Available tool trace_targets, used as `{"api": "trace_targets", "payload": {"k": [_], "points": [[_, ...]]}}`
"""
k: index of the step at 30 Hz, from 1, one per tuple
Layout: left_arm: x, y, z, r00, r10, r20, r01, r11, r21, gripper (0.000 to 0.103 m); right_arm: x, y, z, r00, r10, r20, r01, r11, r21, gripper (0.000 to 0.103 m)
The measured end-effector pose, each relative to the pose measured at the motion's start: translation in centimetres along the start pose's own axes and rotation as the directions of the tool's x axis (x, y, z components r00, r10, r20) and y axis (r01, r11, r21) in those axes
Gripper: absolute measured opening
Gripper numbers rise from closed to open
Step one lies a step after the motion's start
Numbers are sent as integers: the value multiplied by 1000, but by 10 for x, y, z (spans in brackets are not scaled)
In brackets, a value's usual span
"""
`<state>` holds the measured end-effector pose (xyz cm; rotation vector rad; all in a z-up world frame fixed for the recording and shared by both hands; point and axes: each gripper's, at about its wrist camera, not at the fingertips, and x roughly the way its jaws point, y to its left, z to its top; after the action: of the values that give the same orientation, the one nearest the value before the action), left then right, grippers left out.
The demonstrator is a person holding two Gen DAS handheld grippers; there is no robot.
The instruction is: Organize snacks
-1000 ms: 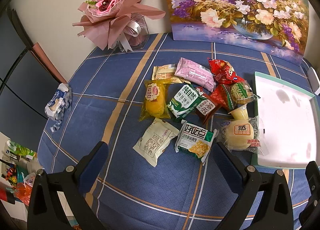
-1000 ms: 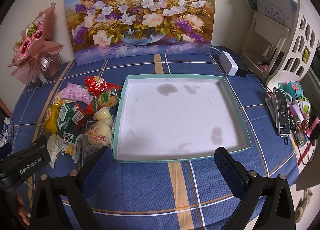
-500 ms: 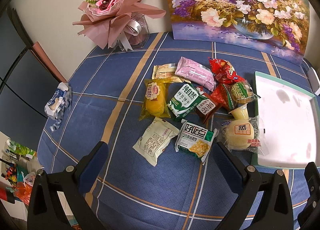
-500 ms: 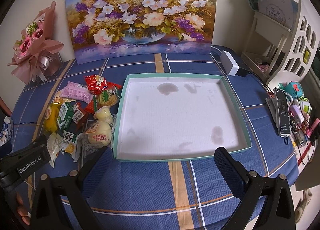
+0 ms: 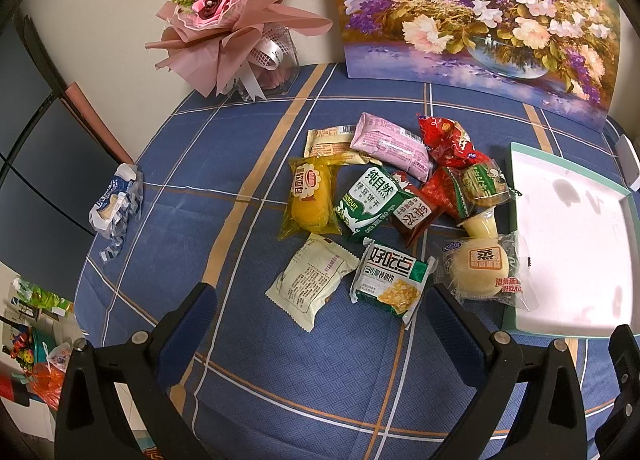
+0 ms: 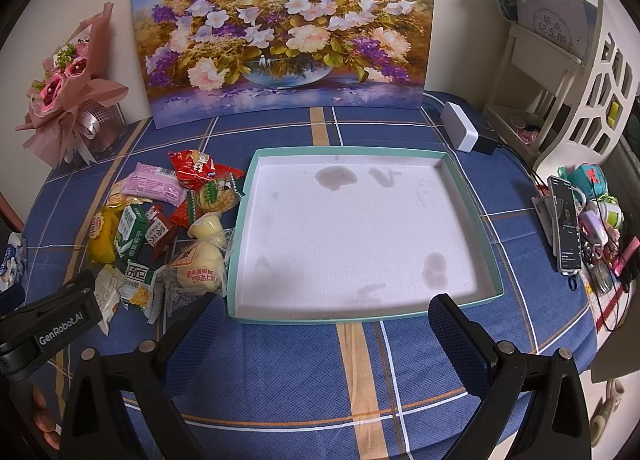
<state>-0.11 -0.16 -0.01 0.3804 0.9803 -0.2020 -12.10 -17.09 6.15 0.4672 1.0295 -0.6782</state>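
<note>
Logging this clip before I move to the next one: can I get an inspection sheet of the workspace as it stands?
Surface: blue plaid tablecloth, flat, no spills seen.
Job's things: snack pile beside the tray's left edge; white tray with teal rim holds no snacks, floor stained.
Clutter: crumpled wrapper at the table's left edge; phone and small items at the right edge.
Grippers: left hand-held gripper open, empty, over the near packets; right hand-held gripper open, empty, at the tray's near rim.
Cables: black cable running from the white adapter.
Surroundings: flower painting against the wall, pink bouquet, white shelf.
</note>
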Motion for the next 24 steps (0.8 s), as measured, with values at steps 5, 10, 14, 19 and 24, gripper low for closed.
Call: {"api": "trace_targets", "payload": {"k": [5,10,14,19,24], "points": [[0,0,0,1000,0,-1,0,1000,0,103,0,0,0,1000,0,-1,0,1000,1,103],[0,0,0,1000,0,-2,0,1000,0,103,0,0,1,1000,0,-1,0,1000,1,103],[0,0,0,1000,-1,-2,1,1000,0,103,0,0,0,1000,0,-2,0,1000,1,103],[2,1,-2,1000,-1,-3,1,1000,-1,103,0,0,1,1000,0,-2,0,1000,1,103],[2,1,-2,1000,-2,-3,2,1000,-2,103,0,0,1,1000,0,-3,0,1000,2,103]]}}
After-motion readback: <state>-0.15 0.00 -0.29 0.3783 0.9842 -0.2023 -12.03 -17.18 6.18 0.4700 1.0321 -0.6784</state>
